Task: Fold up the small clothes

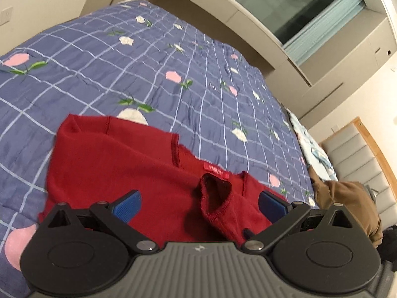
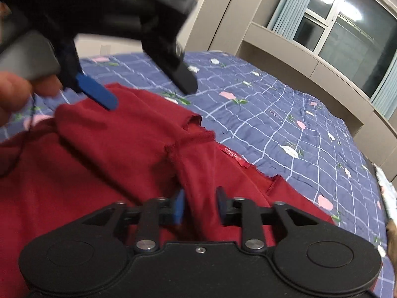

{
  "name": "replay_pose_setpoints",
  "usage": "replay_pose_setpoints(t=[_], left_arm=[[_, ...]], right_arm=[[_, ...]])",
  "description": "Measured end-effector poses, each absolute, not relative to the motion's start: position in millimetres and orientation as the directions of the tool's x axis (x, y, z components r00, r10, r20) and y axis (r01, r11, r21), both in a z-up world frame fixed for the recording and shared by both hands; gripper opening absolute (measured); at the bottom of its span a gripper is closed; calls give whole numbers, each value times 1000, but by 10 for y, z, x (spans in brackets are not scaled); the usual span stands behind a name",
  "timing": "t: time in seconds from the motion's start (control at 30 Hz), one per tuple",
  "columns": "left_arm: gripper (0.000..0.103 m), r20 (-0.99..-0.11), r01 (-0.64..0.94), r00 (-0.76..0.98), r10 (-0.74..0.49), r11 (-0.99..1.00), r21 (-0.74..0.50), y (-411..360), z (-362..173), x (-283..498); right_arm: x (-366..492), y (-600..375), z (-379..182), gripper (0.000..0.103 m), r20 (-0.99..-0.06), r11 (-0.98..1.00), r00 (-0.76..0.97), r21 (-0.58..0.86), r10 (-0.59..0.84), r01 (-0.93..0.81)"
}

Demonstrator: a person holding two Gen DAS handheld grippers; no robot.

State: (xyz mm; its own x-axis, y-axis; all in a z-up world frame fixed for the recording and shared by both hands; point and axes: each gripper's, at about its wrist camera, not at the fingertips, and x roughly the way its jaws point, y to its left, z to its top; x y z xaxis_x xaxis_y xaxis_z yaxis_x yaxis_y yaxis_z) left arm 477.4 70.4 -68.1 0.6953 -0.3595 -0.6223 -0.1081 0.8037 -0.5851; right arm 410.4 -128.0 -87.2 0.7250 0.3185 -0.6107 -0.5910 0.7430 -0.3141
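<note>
Fingers of left gripper (image 1: 199, 204) spread wide, blue pads clear of cloth, nothing clamped. Right gripper (image 2: 200, 207) fingers partly apart w/ a fold of the red garment (image 1: 119, 168) between them; pad contact hard to tell, looks loose. Garment lies rumpled on blue checked floral bedspread (image 1: 99, 62), label up, lower part cut off by gripper bodies. Right view: left gripper blurred, hand (image 2: 15, 94) only partly in frame. Brown cloth (image 1: 347, 198) at bed edge, unclear.
</note>
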Motion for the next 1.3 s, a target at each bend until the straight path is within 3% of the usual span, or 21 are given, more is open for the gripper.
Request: replay_pose_setpoints(t=[0.07, 0.27, 0.33, 0.43, 0.57, 0.67, 1.03, 1.3], left_arm=[[102, -636, -105, 678, -367, 808, -579, 663, -724, 4797], [102, -673, -77, 615, -410, 819, -568, 442, -864, 4946], [96, -695, -85, 602, -394, 833, -547, 359, -906, 4999], [75, -728, -101, 573, -377, 849, -519, 250, -937, 5083], [23, -751, -104, 551, -364, 863, -495, 133, -948, 5147], [9, -749, -95, 565, -348, 874, -477, 81, -910, 5133], [6, -624, -52, 761, -176, 943, -329, 306, -280, 4729], [6, -694, -177, 717, -69, 945, -276, 657, -577, 4589]], right_arm=[[3976, -1420, -779, 62, -590, 767, 733, -278, 340, -579], [3814, -1936, -539, 73, -553, 874, 769, -139, 321, -465], [3730, -2115, -492, 77, -541, 908, 787, -96, 296, -407], [3588, -2379, -440, 87, -521, 949, 818, -44, 246, -313], [3531, -2652, -448, 87, -515, 974, 833, 18, 201, -224], [3522, -2814, -478, 87, -520, 985, 838, 43, 167, -170], [3559, -3051, -568, 87, -528, 995, 843, 72, 102, -75], [3702, -3044, -627, 87, -545, 994, 831, 74, 110, -82]])
